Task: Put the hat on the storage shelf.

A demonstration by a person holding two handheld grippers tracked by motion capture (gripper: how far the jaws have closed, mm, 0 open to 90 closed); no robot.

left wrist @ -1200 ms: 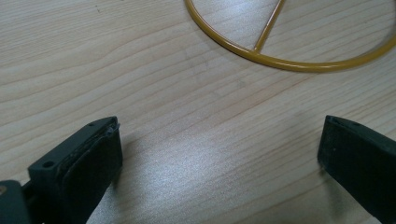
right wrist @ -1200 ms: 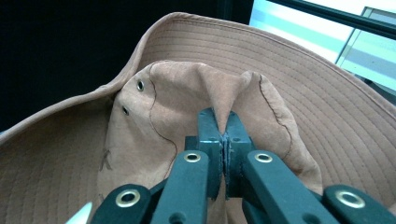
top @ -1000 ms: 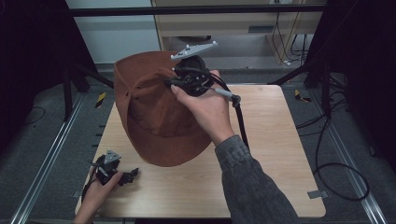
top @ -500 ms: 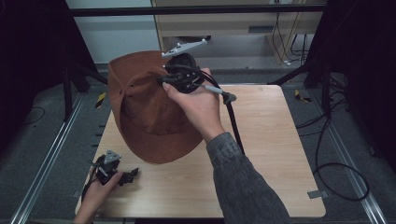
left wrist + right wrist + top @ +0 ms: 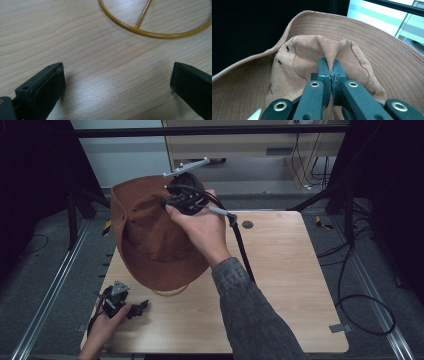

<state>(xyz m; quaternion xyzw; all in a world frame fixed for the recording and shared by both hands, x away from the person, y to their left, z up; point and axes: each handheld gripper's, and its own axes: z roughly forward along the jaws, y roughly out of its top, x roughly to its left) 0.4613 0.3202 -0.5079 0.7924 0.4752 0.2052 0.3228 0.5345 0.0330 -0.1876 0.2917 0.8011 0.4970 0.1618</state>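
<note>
A brown brimmed hat (image 5: 150,240) hangs tilted over the table's back left, its brim low above the wood. My right gripper (image 5: 172,202) is shut on a fold of the hat's crown (image 5: 332,53), with the cloth pinched between the pads and the stitched brim (image 5: 374,50) behind it. A thin yellow wire ring (image 5: 170,292) lies on the table below the hat. My left gripper (image 5: 139,307) rests at the front left corner, held by a hand. It is open over bare wood (image 5: 117,85), and the yellow ring (image 5: 150,32) lies just beyond its jaws.
The light wooden table (image 5: 280,280) has a round black grommet (image 5: 247,224) near its back edge. The right gripper's black cable (image 5: 242,250) trails across the middle. Metal rails (image 5: 50,290) flank the table, and loose cables (image 5: 360,300) lie on the floor at right.
My right hand has carried the hat to the left, toward the table's back left corner. The left gripper has stayed where it was.
</note>
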